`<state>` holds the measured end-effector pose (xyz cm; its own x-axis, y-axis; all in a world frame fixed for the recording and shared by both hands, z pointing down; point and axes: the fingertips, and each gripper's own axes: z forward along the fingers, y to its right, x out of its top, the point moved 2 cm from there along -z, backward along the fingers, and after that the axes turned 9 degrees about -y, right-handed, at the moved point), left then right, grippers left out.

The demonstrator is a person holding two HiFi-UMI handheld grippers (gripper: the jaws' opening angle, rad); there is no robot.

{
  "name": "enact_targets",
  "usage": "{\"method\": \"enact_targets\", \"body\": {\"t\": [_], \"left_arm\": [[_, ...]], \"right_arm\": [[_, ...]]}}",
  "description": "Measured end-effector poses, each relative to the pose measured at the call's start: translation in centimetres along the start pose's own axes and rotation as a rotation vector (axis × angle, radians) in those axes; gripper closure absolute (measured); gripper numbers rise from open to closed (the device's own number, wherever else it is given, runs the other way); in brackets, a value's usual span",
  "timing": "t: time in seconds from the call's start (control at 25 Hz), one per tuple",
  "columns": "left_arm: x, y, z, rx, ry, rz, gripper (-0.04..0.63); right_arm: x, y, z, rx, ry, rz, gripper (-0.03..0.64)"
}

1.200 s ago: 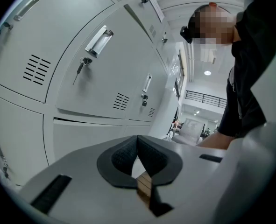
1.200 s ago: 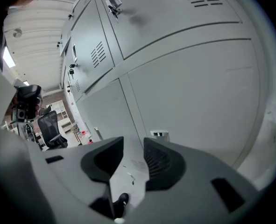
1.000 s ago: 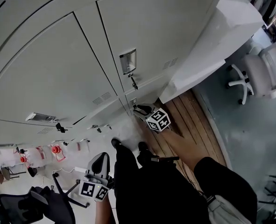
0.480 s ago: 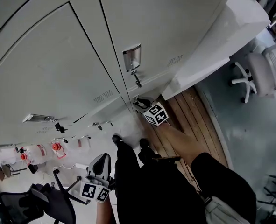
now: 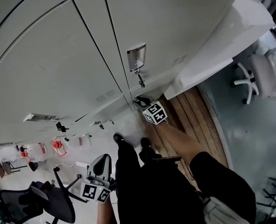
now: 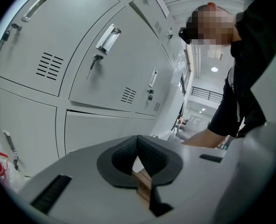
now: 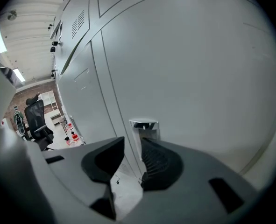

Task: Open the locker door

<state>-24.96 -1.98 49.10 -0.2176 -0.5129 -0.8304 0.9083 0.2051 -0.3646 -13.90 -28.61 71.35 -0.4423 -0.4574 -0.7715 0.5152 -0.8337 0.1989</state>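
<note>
Head view: the right claw is hovering low against the bank of grey lockers, and the closed locker door is rising above and ahead of it. The door's metal handle and the key are sitting just above the claw's tips. The left claw is hanging well back from the lockers, beside the person's dark trousers, with a black office chair to its left.

Left gripper view: the left claw is pointing at a row of lockers with its jaws meeting at the tips and gripping nothing. A handle with a key under it is showing up and to the left of it, well apart.

Right gripper view: the right claw is holding its jaws apart, having just been closing a little, with nothing between them. The handle is sitting just beyond the right jaw's tip, and the locker door is filling the view above and to the right.
</note>
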Motion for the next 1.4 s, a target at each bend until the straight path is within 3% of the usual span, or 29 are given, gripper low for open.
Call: {"method": "enact_targets", "body": {"t": [0.56, 1.4], "left_arm": [[-0.62, -0.31, -0.64, 0.022, 0.004, -0.025, 0.581], [-0.10, 0.13, -0.12, 0.002, 0.026, -0.029, 0.581]], "right_arm": [[0.45, 0.44, 0.51, -0.081, 0.010, -0.054, 0.545], [-0.32, 0.03, -0.30, -0.066, 0.005, -0.057, 0.558]]}}
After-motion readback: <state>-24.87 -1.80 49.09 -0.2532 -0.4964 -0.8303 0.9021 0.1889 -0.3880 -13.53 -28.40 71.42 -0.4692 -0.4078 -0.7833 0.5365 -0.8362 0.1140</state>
